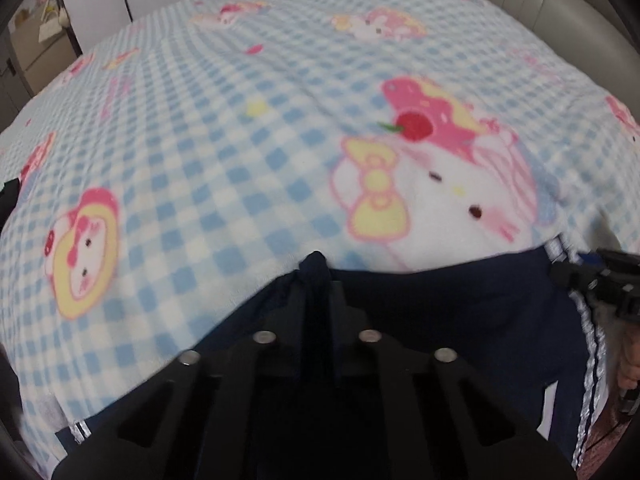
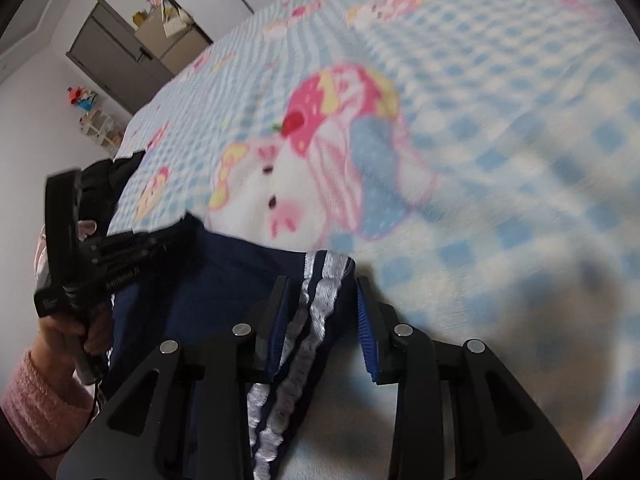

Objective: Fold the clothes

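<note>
Blue-checked cartoon blanket (image 1: 224,128) covers the bed, a navy garment (image 1: 460,312) with silver-white side stripes at its near edge. Left gripper (image 1: 316,276) pinches navy cloth; right gripper (image 2: 320,304) stands apart, straddling the striped hem.

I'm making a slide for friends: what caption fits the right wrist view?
Right gripper open around the striped edge of navy shorts on a checked cartoon blanket, left gripper pinching the far corner.
</note>
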Available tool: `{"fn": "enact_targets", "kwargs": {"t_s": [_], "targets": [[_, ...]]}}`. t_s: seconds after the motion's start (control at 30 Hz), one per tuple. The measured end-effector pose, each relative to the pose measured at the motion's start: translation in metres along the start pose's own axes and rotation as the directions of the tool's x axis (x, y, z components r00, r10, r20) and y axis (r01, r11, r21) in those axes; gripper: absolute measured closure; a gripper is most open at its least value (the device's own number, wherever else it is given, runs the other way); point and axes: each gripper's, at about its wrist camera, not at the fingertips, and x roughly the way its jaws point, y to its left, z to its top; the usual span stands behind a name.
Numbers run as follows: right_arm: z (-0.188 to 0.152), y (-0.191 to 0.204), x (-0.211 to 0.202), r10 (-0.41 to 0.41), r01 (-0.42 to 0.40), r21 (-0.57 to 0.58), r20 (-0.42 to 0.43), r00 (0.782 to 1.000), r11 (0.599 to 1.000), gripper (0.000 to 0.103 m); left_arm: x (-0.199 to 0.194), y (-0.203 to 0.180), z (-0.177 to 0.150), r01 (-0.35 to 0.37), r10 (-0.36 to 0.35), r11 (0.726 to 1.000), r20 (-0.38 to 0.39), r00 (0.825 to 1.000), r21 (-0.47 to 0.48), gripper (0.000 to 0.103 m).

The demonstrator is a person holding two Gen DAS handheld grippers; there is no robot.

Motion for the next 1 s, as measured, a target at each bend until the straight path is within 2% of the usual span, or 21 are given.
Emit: {"fn": "enact_targets", "kwargs": {"t_s": [0.03,0.07,0.13,0.23,0.27,0.3,0.33,0.37,0.43,0.5,0.53,0.6,0.67,0.77,0.83,0.9,0.93,1.0], "targets": [[0.000,0.002,0.000,-0.004,0.004,-0.009,0.005,1.000,1.000,0.081,-0.005,0.002,0.001,-0.009,0.009,1.000,0.023,1.000,-0.012,0.095],[-0.001,0.004,-0.002,-0.004,0.004,-0.021,0.019,1.000,1.000,0.095,-0.007,0.004,0.003,-0.007,0.008,1.000,0.033,0.999,-0.021,0.095],[0.000,0.010,-0.010,0.013,-0.010,-0.043,0.055,0.998,0.999,0.098,-0.011,0.009,0.007,0.004,-0.002,0.999,0.048,0.999,-0.037,0.095],[0.001,0.015,-0.020,-0.031,0.039,-0.064,0.115,0.993,0.997,0.098,0.000,0.014,0.008,0.026,-0.025,0.998,0.028,0.999,-0.052,0.090],[0.000,0.014,-0.018,-0.049,0.056,-0.062,0.112,0.993,0.997,0.098,0.007,0.016,0.007,0.045,-0.044,0.997,0.007,0.999,-0.066,0.088],[0.000,0.012,-0.015,-0.067,0.074,-0.059,0.099,0.993,0.996,0.098,0.014,0.018,0.007,0.064,-0.066,0.995,-0.016,0.998,-0.082,0.076],[-0.001,0.009,-0.009,-0.087,0.091,-0.053,0.077,0.993,0.994,0.097,0.021,0.021,0.006,0.084,-0.088,0.992,-0.039,0.995,-0.098,0.071],[-0.003,0.003,-0.002,-0.093,0.095,-0.043,0.048,0.995,0.995,0.091,0.019,0.024,0.008,0.099,-0.104,0.988,-0.035,0.994,-0.118,0.070],[-0.007,-0.005,0.007,-0.083,0.083,-0.024,0.014,0.996,0.996,0.090,0.002,0.031,0.012,0.115,-0.115,0.981,0.007,0.993,-0.158,0.069],[-0.006,-0.005,-0.003,-0.070,0.071,-0.012,0.049,0.996,0.997,0.086,-0.041,0.036,0.010,0.124,-0.106,0.978,0.109,0.988,-0.168,0.069],[-0.007,-0.004,-0.010,-0.072,0.073,-0.012,0.075,0.995,0.997,0.079,-0.064,0.037,0.005,0.127,-0.102,0.979,0.155,0.983,-0.162,0.069],[-0.010,0.000,-0.030,-0.075,0.075,0.008,0.131,0.989,0.997,0.076,-0.103,0.036,-0.016,0.094,-0.062,0.985,0.208,0.976,-0.143,0.069],[-0.015,0.006,-0.051,-0.070,0.066,0.030,0.183,0.981,0.997,0.076,-0.128,0.035,-0.049,0.043,-0.012,0.989,0.211,0.977,-0.143,0.069],[-0.034,0.026,-0.078,-0.032,0.026,0.031,0.231,0.972,0.999,0.076,-0.141,0.044,-0.114,0.016,0.020,0.975,0.161,0.987,-0.222,0.077],[-0.055,0.045,-0.087,0.003,-0.004,0.002,0.217,0.976,1.000,0.076,-0.146,0.049,-0.155,-0.003,0.041,0.959,0.126,0.991,-0.283,0.077],[-0.079,0.065,-0.086,0.033,-0.029,-0.032,0.160,0.987,0.999,0.076,-0.150,0.055,-0.190,-0.016,0.060,0.924,0.104,0.993,-0.383,0.077],[-0.091,0.073,-0.084,0.040,-0.034,-0.048,0.127,0.991,0.998,0.076,-0.153,0.060,-0.205,0.006,0.045,0.896,0.105,0.994,-0.443,0.076],[-0.116,0.082,-0.076,0.027,-0.023,-0.069,0.062,0.998,0.997,0.076,-0.159,0.071,-0.233,0.065,0.002,0.825,0.117,0.993,-0.561,0.073]]}}
